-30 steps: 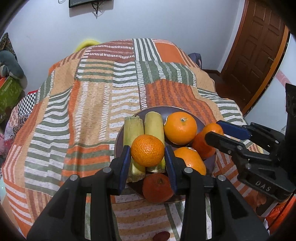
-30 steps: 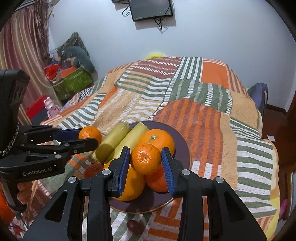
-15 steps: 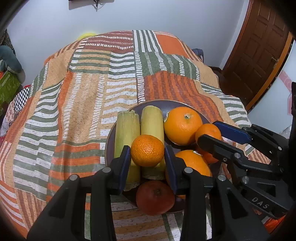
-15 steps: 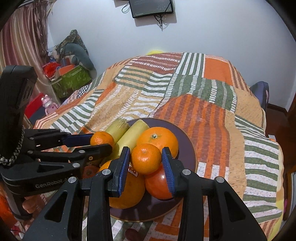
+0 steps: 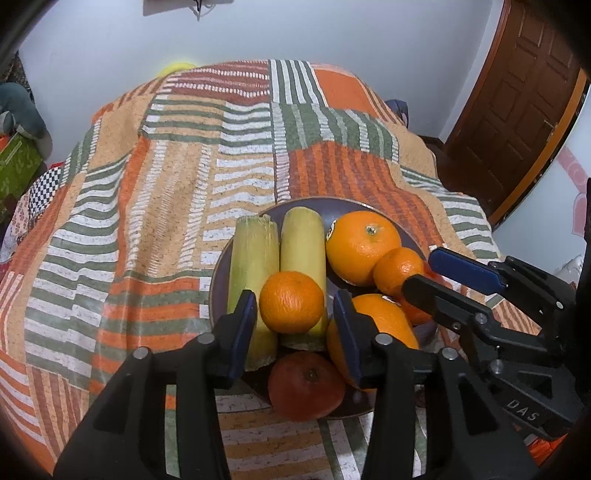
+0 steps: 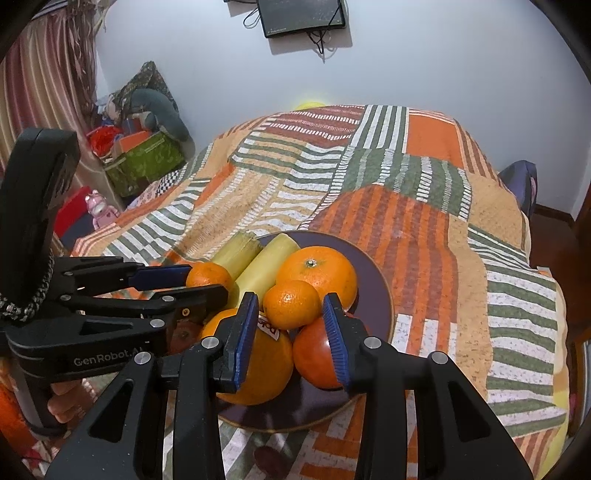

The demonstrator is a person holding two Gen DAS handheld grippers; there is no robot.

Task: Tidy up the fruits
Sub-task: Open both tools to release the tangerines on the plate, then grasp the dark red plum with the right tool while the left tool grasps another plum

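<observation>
left mandarin (image 5: 291, 302): small, pinched between the left gripper (image 5: 293, 325) pads, held over the near ends of the two cane pieces
right mandarin (image 6: 291, 304): small, pinched in the right gripper (image 6: 290, 336), sits on top of the pile, touching the big orange behind it
plate (image 6: 376, 295): dark purple, round, on the bedspread, holds all the fruit
cane pieces (image 5: 273, 258): two pale green-yellow stalk sections, side by side at the plate's 10 o'clock in the left view
big orange (image 5: 360, 251): at the plate's 1 o'clock, sticker on its left side
second big orange (image 5: 384, 325): at 4 o'clock, partly behind the left gripper's right finger
red-orange fruit (image 5: 306, 380): at the plate's 6 o'clock edge in the left view
bedspread (image 5: 166, 184): orange, green and white striped patchwork, covers the bed
door (image 5: 517, 92): brown wood, 2 o'clock in the left view
monitor (image 6: 301, 14): on the wall, 12 o'clock in the right view
</observation>
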